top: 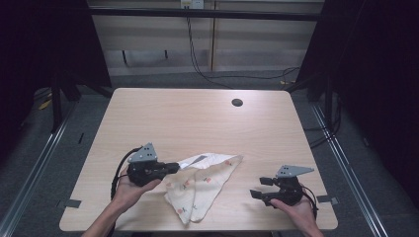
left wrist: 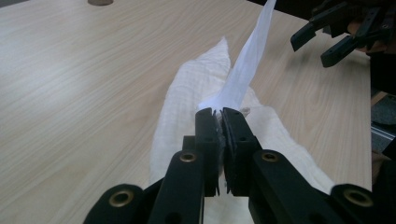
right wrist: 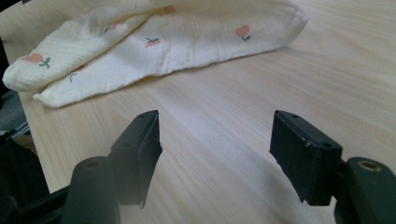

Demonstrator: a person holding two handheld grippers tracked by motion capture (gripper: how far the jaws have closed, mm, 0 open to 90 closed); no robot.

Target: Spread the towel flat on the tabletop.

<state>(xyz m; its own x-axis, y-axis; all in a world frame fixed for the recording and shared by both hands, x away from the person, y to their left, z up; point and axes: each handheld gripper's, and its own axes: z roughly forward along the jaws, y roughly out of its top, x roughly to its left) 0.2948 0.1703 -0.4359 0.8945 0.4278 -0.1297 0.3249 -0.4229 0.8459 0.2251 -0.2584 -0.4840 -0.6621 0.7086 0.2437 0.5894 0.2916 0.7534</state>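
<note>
While the left gripper [left wrist: 222, 122] has its jaws pinching a raised edge of the cloth [top: 205, 183], that white fold climbs away from the jaws toward the top of the left gripper view and is cut off there. Out from the pinch, the cloth lies folded into a rough triangle on the near half of the surface [top: 197, 118], its long axis running from the near tip up and away to the right-hand corner; small red flowers dot it. How many layers sit under the lifted flap is hard to make out. Over on the right, the right gripper [top: 260, 187] rests low with jaws spread wide on nothing, well apart from the cloth and aimed toward it
</note>
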